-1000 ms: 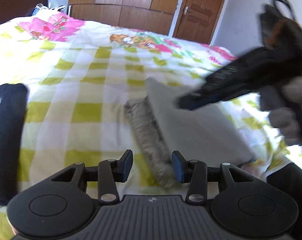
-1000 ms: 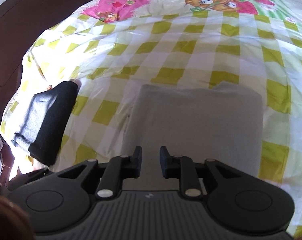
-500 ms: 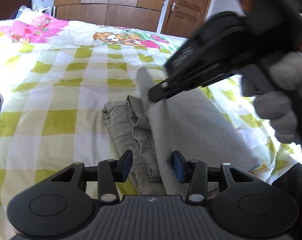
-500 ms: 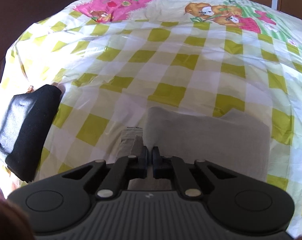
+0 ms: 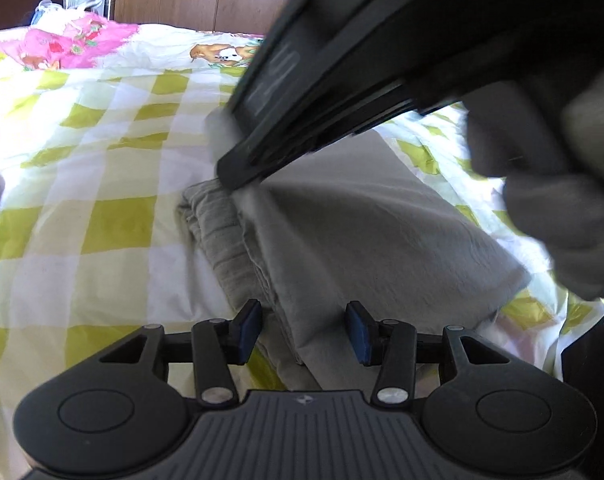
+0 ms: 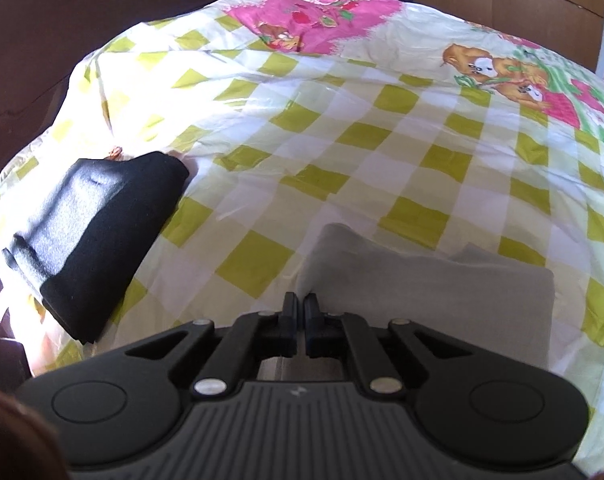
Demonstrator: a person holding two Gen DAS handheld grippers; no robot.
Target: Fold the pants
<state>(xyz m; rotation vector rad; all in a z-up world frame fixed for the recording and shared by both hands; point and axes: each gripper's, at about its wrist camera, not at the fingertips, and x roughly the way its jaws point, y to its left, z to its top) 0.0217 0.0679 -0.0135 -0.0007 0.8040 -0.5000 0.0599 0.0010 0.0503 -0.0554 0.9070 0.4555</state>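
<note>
Grey pants (image 5: 362,232) lie folded on the checked bed sheet (image 5: 101,184), their gathered waistband edge on the left. My left gripper (image 5: 304,332) is open low over their near end, one blue pad on each side of the fold ridge, neither pressing it. From the upper right my right gripper (image 5: 231,174) reaches in, held by a gloved hand (image 5: 562,220). It is shut on the far left corner of the pants' top layer, which rises toward its tip. In the right wrist view the right gripper (image 6: 300,312) has its pads together at the edge of the pants (image 6: 442,300).
A black folded garment (image 6: 89,232) lies near the bed's left edge. The bed sheet (image 6: 342,120) stretches away to pink cartoon prints at the far end. Wooden wardrobe doors (image 5: 205,0) stand behind the bed, and dark floor lies off the left side.
My right gripper shut on the pants' top layer and swung left across the left wrist view, lifting that corner. My left gripper moved down closer to the pants' near end.
</note>
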